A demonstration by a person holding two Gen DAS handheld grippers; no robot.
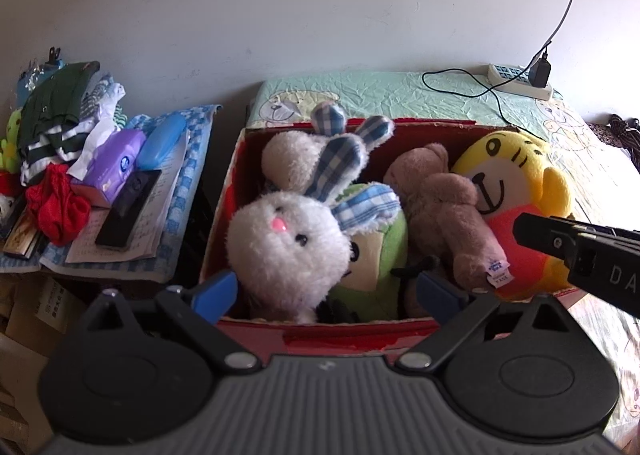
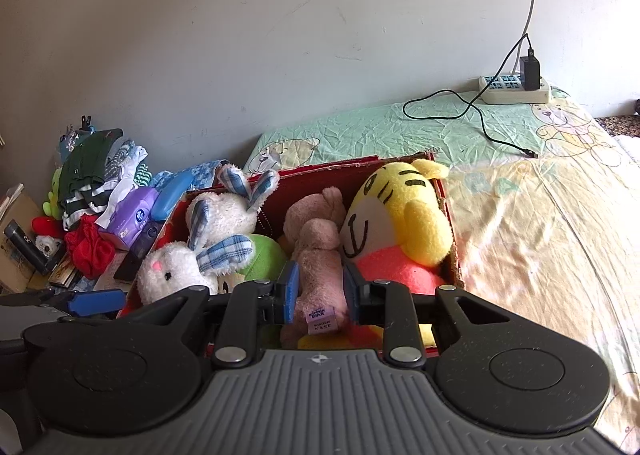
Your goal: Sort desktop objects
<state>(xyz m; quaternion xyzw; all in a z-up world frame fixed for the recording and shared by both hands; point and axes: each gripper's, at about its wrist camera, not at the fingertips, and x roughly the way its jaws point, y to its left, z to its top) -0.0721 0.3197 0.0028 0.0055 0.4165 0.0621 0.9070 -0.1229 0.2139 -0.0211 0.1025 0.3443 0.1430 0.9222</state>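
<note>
- While the left tongs [image 1: 324, 289] hang spread wide over the red cardboard box [image 1: 224, 215] on the bed, they grip nothing.
- Right tongs [image 2: 318, 291] are clamped on the brown plush bear [image 2: 320, 255], which lies inside that box beside a yellow plush tiger [image 2: 404, 215].

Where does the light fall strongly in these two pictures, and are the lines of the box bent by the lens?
Right wrist view: sunlight washes out the bedsheet at right, while the clothes pile at left sits dim. Left wrist view: the sheet's right edge glares white; the red box rim bows from fisheye distortion, and corners vignette dark in both views.
</note>
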